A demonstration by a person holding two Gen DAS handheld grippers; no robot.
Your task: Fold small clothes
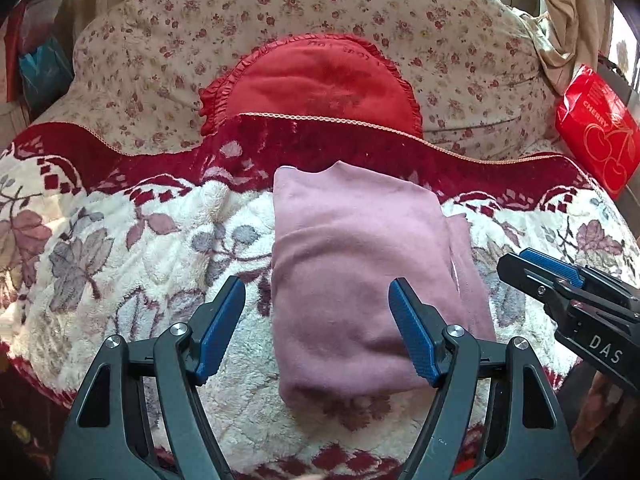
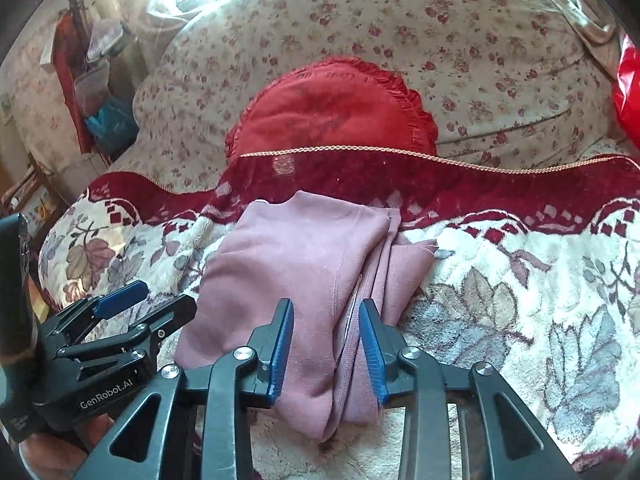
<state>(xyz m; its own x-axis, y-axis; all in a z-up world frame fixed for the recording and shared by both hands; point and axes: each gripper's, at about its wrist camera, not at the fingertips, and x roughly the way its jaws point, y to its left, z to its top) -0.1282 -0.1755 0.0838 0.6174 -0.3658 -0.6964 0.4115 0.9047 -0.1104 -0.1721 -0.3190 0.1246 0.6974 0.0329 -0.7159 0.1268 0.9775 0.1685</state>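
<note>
A pink garment (image 1: pixel 352 256) lies folded into a narrow stack on the fleece blanket (image 1: pixel 120 248); it also shows in the right wrist view (image 2: pixel 288 272). My left gripper (image 1: pixel 318 330) is open, its jaws wide apart over the near left part of the garment. My right gripper (image 2: pixel 326 354) is open, its jaws on either side of the garment's near right edge, where folded layers show. The right gripper also shows at the right of the left wrist view (image 1: pixel 560 276), and the left gripper at the left of the right wrist view (image 2: pixel 132 308).
A red ruffled cushion (image 1: pixel 312 84) leans on the floral sofa back (image 1: pixel 180 40) behind the garment. A red cherry-print bag (image 1: pixel 600 128) sits at the right end. Clutter with a red shelf (image 2: pixel 76 80) stands left of the sofa.
</note>
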